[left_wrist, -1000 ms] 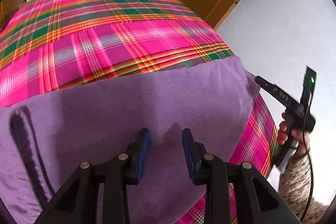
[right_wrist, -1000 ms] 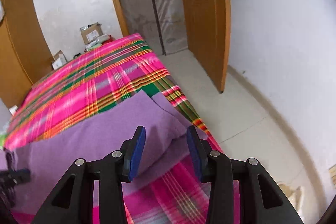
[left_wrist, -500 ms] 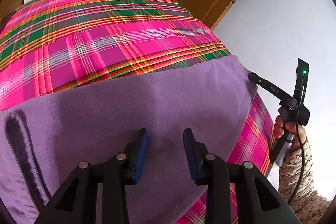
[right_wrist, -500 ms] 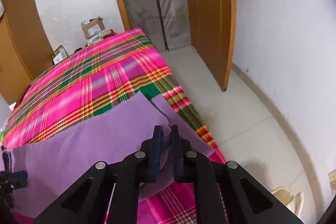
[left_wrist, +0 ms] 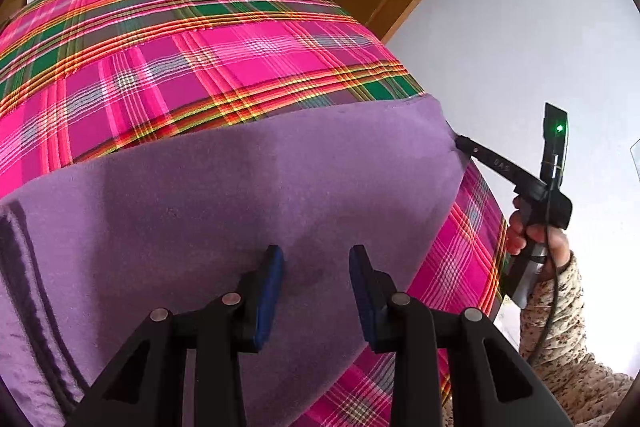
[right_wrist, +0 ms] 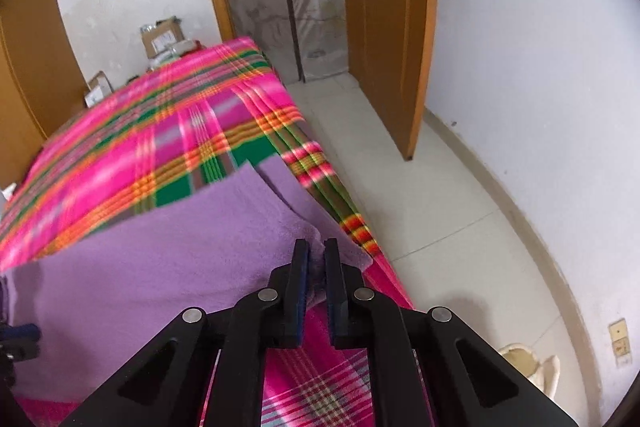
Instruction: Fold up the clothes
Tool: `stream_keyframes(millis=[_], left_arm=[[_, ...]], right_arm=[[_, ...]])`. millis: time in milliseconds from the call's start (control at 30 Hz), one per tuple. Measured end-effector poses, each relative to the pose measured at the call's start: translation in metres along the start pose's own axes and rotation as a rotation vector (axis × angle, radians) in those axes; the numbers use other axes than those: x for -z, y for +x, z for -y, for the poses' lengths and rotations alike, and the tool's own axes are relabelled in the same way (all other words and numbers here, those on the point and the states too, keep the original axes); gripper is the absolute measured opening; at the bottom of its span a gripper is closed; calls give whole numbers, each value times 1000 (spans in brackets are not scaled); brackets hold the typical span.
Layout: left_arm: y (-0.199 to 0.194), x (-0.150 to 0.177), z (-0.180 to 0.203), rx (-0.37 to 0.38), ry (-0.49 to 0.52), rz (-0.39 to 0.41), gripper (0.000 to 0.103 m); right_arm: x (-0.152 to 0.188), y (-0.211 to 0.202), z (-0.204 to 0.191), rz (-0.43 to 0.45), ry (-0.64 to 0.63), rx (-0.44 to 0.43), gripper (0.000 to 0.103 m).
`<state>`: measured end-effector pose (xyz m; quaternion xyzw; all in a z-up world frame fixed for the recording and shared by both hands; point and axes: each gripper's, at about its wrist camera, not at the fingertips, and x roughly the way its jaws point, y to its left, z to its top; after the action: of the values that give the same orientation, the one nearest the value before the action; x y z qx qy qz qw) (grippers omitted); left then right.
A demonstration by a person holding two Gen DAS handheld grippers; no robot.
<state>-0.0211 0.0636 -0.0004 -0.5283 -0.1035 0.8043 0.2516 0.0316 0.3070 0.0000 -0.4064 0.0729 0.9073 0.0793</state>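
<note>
Not much to read from where I'm sitting. On the right gripper (left_wrist: 460,143), my left wrist view shows small pale lettering along its black finger that looks like "UAS", but I'm not sure of it. The cardboard boxes (right_wrist: 162,37) have white labels, too small and blurry to read.

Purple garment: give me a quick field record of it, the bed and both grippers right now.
garment: purple garment, spread flat across the near end of the bed
surface: plaid blanket in pink and green
left gripper: open, over the garment's near part, nothing pinched
right gripper: pads on a bunched fold at the garment's right corner, jaws opening slightly
right hand: on the right gripper's handle, patterned sleeve
fold progress: corner gripped, not yet folded over
</note>
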Motion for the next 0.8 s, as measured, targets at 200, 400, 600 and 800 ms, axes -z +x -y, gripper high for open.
stream_keyframes(millis=[200, 400, 600, 800], left_arm=[[3, -2, -1, 8, -11, -1, 34], [5, -3, -1, 7, -10, -2, 34], [7, -5, -1, 7, -10, -3, 34], [8, -6, -2, 10, -11, -4, 35]], right_arm=[[-2, -10, 10, 46, 11, -32, 27], [1, -9, 22, 33, 64, -74, 55], [4, -1, 24, 5, 102, -84, 55], [0, 4, 9, -12, 35, -27, 35]])
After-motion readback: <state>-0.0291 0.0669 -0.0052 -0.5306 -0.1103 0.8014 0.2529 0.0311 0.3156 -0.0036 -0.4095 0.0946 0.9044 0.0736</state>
